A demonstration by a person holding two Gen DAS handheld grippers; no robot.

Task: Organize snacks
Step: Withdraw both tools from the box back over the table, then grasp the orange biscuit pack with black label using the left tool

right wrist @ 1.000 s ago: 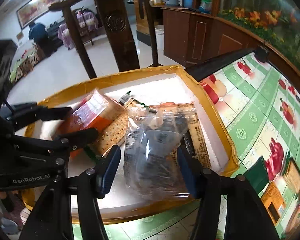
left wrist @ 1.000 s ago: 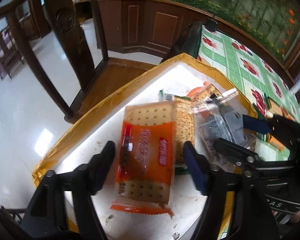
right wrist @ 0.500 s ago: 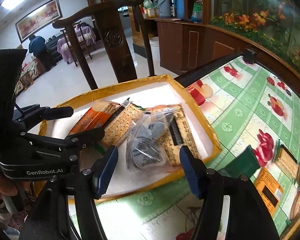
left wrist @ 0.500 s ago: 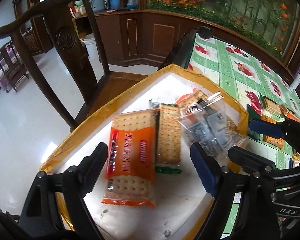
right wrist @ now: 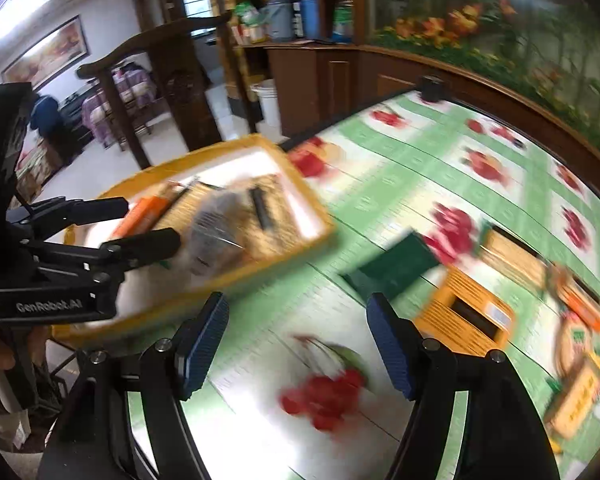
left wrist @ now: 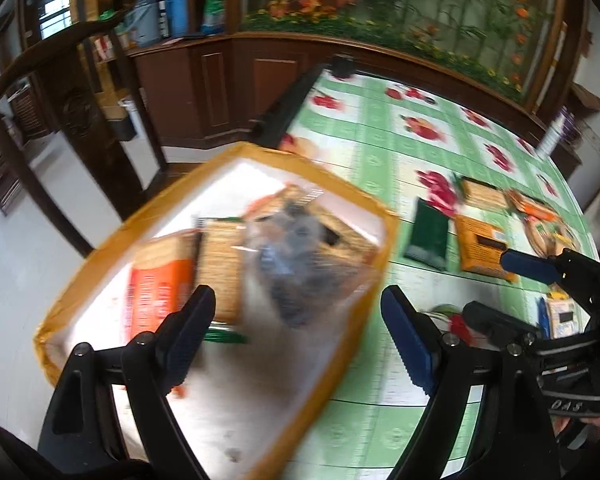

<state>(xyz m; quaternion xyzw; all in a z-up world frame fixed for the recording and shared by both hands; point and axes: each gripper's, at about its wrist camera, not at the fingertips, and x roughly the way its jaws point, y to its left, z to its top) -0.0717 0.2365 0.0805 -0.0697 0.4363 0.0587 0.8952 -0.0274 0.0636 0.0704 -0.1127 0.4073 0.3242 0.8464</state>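
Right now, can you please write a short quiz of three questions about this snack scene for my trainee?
1. True or false: the right gripper holds a snack.
2. Where does the clear bag lie? A) in the yellow tray B) on the tablecloth C) on the chair
3. Fill in: the dark green packet lies on the tablecloth, ____ the tray.

Key: 1 false, its jaws have just been opening and nothing is between them; 2 A; 3 outside.
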